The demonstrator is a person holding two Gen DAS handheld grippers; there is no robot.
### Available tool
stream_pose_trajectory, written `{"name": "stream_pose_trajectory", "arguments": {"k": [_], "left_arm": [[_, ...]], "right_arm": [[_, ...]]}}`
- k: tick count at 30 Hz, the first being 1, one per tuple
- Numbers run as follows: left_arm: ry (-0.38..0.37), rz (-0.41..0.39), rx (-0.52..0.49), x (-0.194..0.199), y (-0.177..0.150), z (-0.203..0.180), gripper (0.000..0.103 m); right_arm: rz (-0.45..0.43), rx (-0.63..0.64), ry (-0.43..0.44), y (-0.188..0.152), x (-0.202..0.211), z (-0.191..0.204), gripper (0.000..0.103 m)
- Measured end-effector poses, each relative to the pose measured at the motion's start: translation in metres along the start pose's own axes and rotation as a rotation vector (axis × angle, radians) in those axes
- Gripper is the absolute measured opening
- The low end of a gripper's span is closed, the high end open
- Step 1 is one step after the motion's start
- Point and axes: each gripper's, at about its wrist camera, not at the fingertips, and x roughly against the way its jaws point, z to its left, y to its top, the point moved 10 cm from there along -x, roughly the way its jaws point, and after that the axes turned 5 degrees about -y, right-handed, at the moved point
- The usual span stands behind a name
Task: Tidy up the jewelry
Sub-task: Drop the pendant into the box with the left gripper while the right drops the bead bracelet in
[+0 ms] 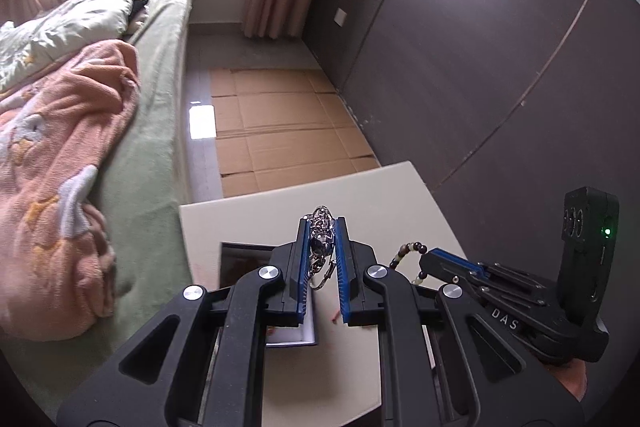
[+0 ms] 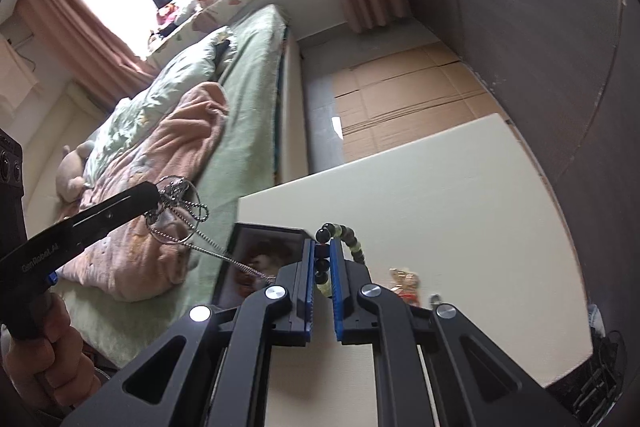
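My left gripper (image 1: pixel 322 227) is shut on a silver chain necklace (image 1: pixel 320 247) with rings and a dark stone, held above the cream table (image 1: pixel 380 195). In the right wrist view the left gripper (image 2: pixel 154 197) enters from the left with the necklace (image 2: pixel 176 215) dangling. My right gripper (image 2: pixel 322 247) is shut on a beaded bracelet (image 2: pixel 344 235) of dark and pale green beads. In the left wrist view the right gripper (image 1: pixel 430 259) holds the bracelet (image 1: pixel 408 251) at the right. An open jewelry box (image 2: pixel 256 259) lies on the table under both grippers.
A small gold and red trinket (image 2: pixel 406 285) lies on the table to the right of my right gripper. A bed with a pink blanket (image 1: pixel 60 155) stands to the left. Flattened cardboard (image 1: pixel 280 123) covers the floor beyond the table. A dark wall (image 1: pixel 480 67) runs along the right.
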Motion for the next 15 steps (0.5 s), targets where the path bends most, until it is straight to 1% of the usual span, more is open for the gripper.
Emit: {"name": "stream_pose_trajectory", "arguments": {"k": [4, 5, 7, 8, 14, 15], "left_arm": [[0.008, 0.025, 0.027, -0.002, -0.005, 0.015, 0.014], [0.013, 0.025, 0.035, -0.002, -0.006, 0.019, 0.02], [0.026, 0.015, 0.057, -0.002, -0.009, 0.029, 0.071], [0.03, -0.007, 0.06, 0.001, -0.008, 0.033, 0.076], [0.036, -0.021, 0.092, 0.007, -0.013, 0.056, 0.076], [0.035, -0.023, 0.101, 0.007, -0.014, 0.06, 0.078]], "right_arm": [[0.019, 0.014, 0.048, -0.003, -0.01, 0.026, 0.008], [0.027, 0.011, 0.075, -0.005, -0.013, 0.033, 0.008], [0.04, 0.014, 0.088, -0.006, -0.022, 0.044, 0.008], [0.044, 0.017, 0.091, -0.006, -0.027, 0.048, 0.008], [0.07, 0.029, 0.124, -0.007, -0.045, 0.067, 0.009], [0.071, 0.029, 0.135, -0.007, -0.047, 0.07, 0.012]]}}
